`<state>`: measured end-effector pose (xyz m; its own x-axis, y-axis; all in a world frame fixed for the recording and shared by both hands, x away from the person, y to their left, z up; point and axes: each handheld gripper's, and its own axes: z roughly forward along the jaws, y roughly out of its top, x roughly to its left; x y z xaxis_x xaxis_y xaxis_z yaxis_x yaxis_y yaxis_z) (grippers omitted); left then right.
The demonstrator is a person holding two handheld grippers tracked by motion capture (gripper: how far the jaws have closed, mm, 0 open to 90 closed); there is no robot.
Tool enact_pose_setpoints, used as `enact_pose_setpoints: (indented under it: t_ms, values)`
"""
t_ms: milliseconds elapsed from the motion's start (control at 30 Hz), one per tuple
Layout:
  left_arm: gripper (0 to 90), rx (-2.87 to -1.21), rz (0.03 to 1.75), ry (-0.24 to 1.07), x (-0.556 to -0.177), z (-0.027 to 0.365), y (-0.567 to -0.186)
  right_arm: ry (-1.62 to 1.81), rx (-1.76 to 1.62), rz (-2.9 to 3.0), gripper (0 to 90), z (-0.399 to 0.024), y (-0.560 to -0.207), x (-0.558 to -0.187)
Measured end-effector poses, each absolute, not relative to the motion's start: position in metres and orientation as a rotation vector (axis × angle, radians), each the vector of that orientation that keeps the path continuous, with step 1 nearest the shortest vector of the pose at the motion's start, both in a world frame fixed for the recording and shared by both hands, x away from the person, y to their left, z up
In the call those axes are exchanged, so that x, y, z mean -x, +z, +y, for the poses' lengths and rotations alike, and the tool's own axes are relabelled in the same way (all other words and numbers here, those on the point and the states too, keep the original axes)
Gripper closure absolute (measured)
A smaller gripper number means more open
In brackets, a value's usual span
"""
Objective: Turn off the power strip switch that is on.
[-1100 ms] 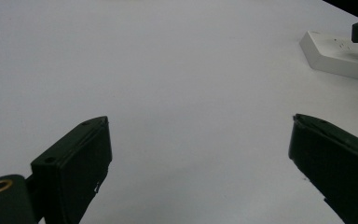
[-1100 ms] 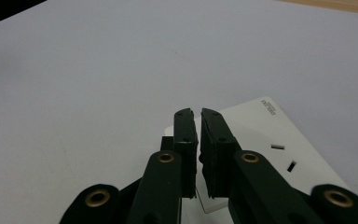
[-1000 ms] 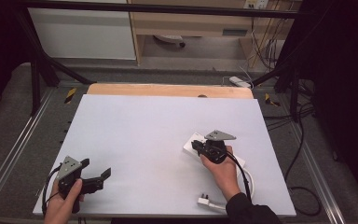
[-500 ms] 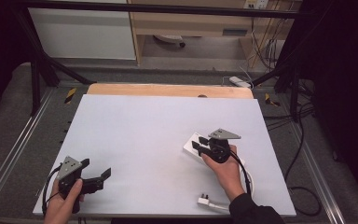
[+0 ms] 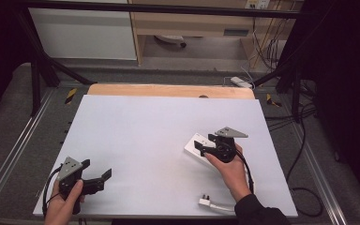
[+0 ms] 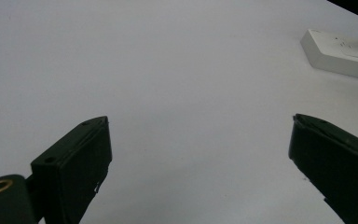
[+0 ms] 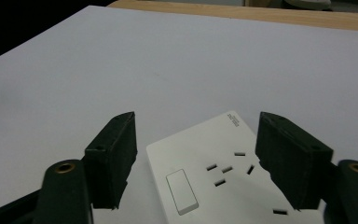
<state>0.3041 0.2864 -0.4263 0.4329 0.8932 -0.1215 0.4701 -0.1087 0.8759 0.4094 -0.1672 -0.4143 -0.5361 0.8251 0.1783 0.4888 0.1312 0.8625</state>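
A white socket block [image 5: 196, 144] with a rocker switch and pin slots lies flat on the white table top [image 5: 145, 136], right of centre. My right gripper [image 5: 206, 144] hovers over its near end. Its jaws have just been opening and now stand apart on either side of the socket block [image 7: 214, 172] without pressing on it, as the right gripper [image 7: 196, 135] view shows. A white plug [image 5: 206, 202] on a white cable lies near the front edge, beside my right forearm. My left gripper [image 5: 96, 168] rests at the front left, open and holding nothing. The socket block [image 6: 345, 53] lies far off beyond the left gripper [image 6: 200, 140].
A wooden strip [image 5: 168, 90] borders the table's far edge. Metal frame rails [image 5: 23, 140] run along both sides, and cables [image 5: 304, 197] trail on the floor at the right. A cabinet and shelving stand behind the table.
The right gripper's jaws have spread apart over the socket block's end. Neither hand has shifted noticeably, and the left gripper is unchanged.
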Motion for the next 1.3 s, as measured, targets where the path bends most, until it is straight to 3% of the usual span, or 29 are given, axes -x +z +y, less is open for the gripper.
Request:
enact_pose_setpoints:
  t_ms: [200, 333, 1300]
  values:
    - [5.9, -1.743, 1.184, 0.559, -0.304, 0.286, -0.426, 1.354, -1.291, 2.045, 11.0, -0.172, -0.41, -0.408]
    - [5.9, -1.745, 1.184, 0.561, -0.304, 0.287, -0.426, 1.359, -1.288, 2.035, 6.9, -0.176, -0.406, -0.407]
    - [6.0, -1.739, 1.187, 0.566, -0.304, 0.287, -0.427, 1.474, -1.23, 1.883, 6.1, -0.242, -0.375, -0.38]
